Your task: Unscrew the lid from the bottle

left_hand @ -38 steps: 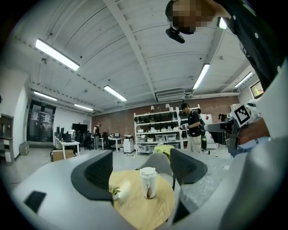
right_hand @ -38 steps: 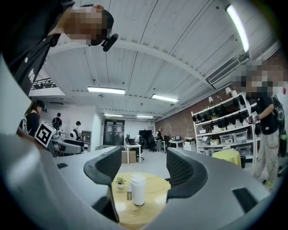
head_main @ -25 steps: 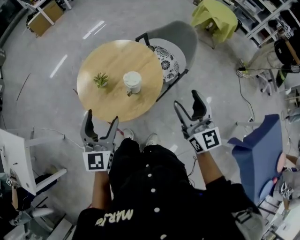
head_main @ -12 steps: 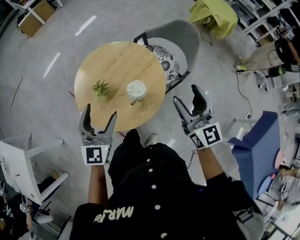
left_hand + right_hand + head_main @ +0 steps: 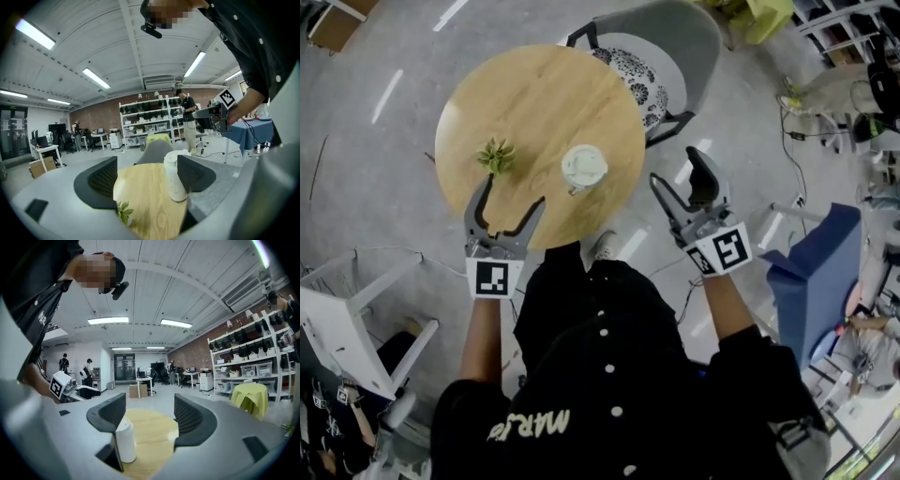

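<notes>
A white bottle (image 5: 583, 169) with its white lid on stands upright on the round wooden table (image 5: 534, 112), towards the near right part of the top. It shows too in the left gripper view as the bottle (image 5: 175, 177) and in the right gripper view as the bottle (image 5: 124, 439). My left gripper (image 5: 509, 199) hangs open over the table's near edge, left of the bottle and just below a small green plant (image 5: 495, 155). To the right of the table my right gripper (image 5: 683, 181) is open with nothing between its fingers.
A grey chair (image 5: 670, 52) with a patterned cushion stands behind the table at the right. A white chair (image 5: 342, 314) is at the lower left and a blue-covered table (image 5: 811, 281) at the right. Shelves and several people show far off in the gripper views.
Both grippers have moved forward and down towards the table. The left one has come from short of the table to over its near edge. The table sits larger and closer in view.
</notes>
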Tool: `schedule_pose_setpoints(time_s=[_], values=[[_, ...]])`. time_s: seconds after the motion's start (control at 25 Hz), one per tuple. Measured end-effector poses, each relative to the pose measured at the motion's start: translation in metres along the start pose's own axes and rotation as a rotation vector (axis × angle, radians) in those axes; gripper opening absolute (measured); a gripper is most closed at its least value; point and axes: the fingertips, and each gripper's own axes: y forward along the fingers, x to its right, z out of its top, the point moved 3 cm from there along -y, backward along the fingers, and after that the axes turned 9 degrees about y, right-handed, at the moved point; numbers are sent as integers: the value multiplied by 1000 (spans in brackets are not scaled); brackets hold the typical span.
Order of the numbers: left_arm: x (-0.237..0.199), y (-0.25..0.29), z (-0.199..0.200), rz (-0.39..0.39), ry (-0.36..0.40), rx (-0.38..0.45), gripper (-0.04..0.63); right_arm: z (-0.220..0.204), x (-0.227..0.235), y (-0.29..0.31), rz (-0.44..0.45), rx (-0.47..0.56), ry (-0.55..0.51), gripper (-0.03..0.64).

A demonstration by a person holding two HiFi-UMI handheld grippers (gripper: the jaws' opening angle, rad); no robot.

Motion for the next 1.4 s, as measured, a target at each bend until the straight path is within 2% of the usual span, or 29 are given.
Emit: schedule_pose_setpoints(time_s=[0.28, 0.6, 0.72, 0.88, 1.0, 1.2, 1.4], values=[[16, 55, -58, -147, -3, 12, 382, -63, 10, 20, 12, -117, 15, 311], [50, 101, -92, -278, 26, 60, 382, -92, 16, 16, 11, -169, 46, 318], [61, 116, -98, -321, 24, 57, 382, -99, 19, 13, 3, -181, 59, 323], [77, 130, -95, -410, 30, 119, 383, -110, 23, 11, 17, -192, 58, 325], [88, 135, -95, -475, 30, 136, 382, -117, 25, 13, 32, -191, 66, 327], [101, 149, -101, -513, 32, 128, 383, -117, 24, 17, 73, -176, 64, 327], [118, 165, -103, -568, 59, 169, 383, -130, 23, 23, 115, -218, 60, 330]])
